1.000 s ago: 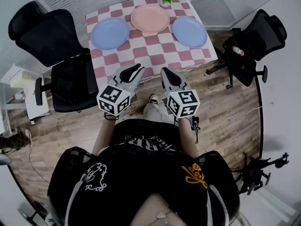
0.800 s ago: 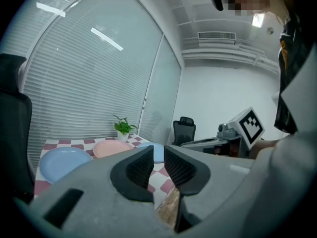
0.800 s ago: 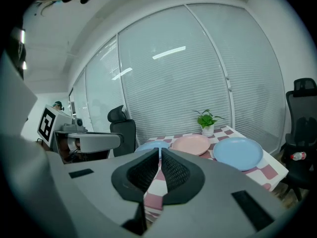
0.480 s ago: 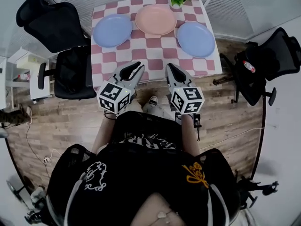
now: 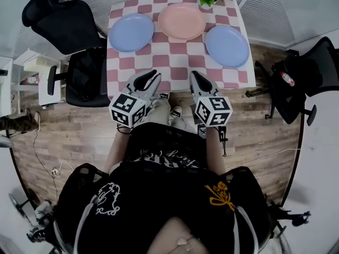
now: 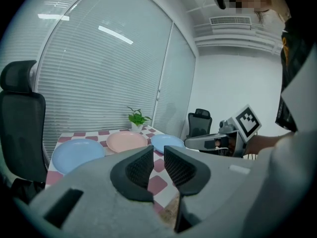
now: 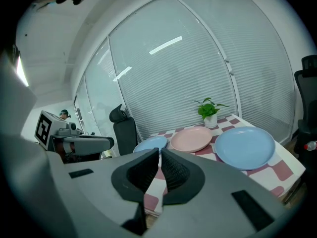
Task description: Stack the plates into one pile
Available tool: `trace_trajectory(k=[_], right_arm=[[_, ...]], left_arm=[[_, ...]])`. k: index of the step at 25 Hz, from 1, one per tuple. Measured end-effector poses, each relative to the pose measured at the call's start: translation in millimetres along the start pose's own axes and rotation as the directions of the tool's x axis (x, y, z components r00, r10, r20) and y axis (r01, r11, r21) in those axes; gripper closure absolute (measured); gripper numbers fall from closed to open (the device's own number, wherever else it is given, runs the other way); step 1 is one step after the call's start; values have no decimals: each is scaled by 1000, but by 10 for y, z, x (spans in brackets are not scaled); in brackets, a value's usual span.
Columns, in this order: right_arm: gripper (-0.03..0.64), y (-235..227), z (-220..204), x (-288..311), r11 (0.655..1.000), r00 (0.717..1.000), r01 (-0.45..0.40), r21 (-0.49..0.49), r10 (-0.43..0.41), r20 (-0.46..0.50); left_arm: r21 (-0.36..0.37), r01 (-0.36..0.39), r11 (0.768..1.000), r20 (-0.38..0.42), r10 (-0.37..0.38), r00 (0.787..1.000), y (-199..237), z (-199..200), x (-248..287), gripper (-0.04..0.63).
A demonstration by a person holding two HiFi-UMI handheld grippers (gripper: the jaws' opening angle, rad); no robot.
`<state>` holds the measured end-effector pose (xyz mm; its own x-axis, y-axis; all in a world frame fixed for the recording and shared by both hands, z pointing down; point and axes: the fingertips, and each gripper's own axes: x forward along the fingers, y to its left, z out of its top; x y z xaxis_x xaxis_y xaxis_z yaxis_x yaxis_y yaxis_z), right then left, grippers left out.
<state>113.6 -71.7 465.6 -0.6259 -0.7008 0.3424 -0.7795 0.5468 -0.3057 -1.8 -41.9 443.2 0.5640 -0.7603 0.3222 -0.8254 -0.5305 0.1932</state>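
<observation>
Closer now: left tongs [image 5: 153,76] and right tongs [image 5: 195,76] have neared the tabletop [image 5: 177,57] edge, both closed and empty, likely just approaching. Unstacked in a row there: blue plate [image 5: 131,32], pink plate [image 5: 181,21], second blue plate [image 5: 227,45].

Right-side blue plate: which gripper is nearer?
Right. The right gripper is short of the blue plate, not touching it; the left gripper is farther off, on the right gripper's far side.
</observation>
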Motion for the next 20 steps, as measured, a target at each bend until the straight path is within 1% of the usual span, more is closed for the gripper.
trace_trajectory(k=[5, 9, 12, 15, 16, 18, 19, 20], right_arm=[[595, -80, 7, 222, 1000, 1000, 11, 10, -11, -19], [594, -208, 35, 465, 999, 999, 26, 37, -24, -36], [594, -345, 13, 708, 995, 998, 33, 96, -27, -59], [592, -495, -61, 1025, 978, 995, 36, 203, -18, -94], [582, -558, -90, 1139, 968, 994, 39, 248, -13, -106], [460, -705, -158, 1359, 940, 991, 52, 338, -6, -137], [446, -790, -188, 1463, 925, 989, 68, 374, -11, -151], [446, -881, -213, 1564, 912, 986, 88, 401, -24, -163]], left_arm=[[-5, 10, 1000, 1, -10, 1000, 222, 51, 155, 520], [12, 34, 999, 1, -34, 999, 387, 165, 310, 520], [28, 50, 998, -6, -50, 999, 514, 223, 423, 520], [24, 55, 998, -5, -55, 998, 691, 278, 507, 520], [21, 58, 998, -3, -58, 998, 747, 300, 537, 520], [14, 64, 998, 0, -64, 998, 844, 335, 600, 520], [10, 67, 998, 1, -67, 998, 889, 348, 631, 520], [5, 69, 998, 0, -69, 998, 934, 355, 662, 520]])
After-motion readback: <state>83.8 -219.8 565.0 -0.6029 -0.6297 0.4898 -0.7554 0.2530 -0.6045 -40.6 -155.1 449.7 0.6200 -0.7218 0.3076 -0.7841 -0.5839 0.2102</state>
